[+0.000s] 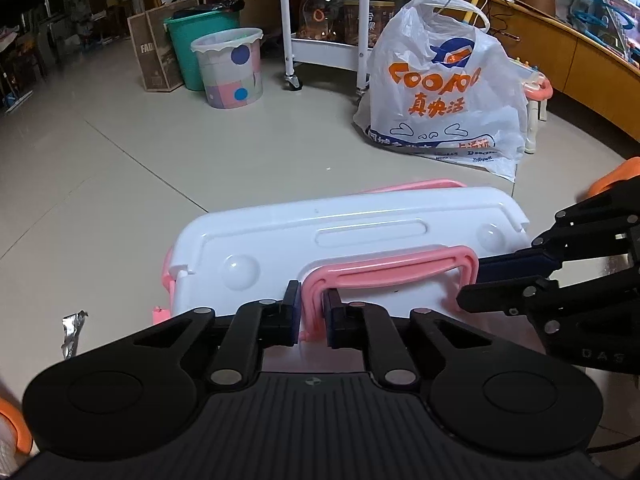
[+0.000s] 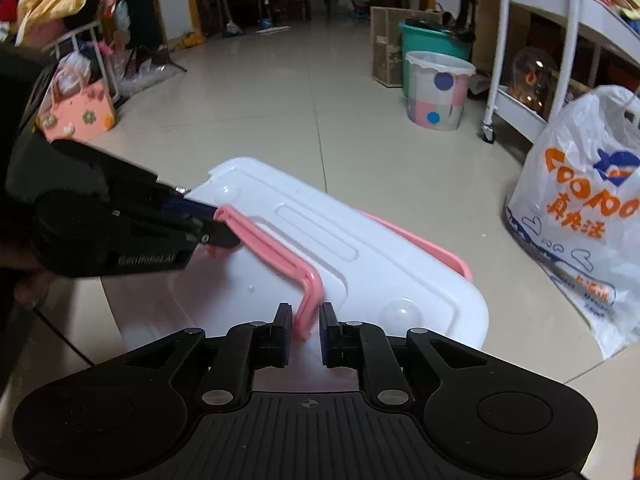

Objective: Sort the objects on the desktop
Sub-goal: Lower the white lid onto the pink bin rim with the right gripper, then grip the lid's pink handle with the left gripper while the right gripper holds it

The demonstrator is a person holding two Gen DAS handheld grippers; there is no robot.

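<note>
Grippers: left [image 1: 313, 312], right [image 2: 305, 330] each pinch pink handle [image 1: 392, 268] | white lid [image 1: 280, 236] | bare floor [image 1: 160, 160] around

Both views sit just behind their own jaws and look forward and downward along them, very near to the white box lid [image 1: 352, 236] with its pink handle [image 1: 384, 272]. The left wrist view faces the white shopping bag [image 1: 444, 92] beyond its jaws. The right wrist view faces more toward the spotted bin [image 2: 438, 92]. They share the lid, handle, bag, bin and floor [image 1: 160, 160].
</note>
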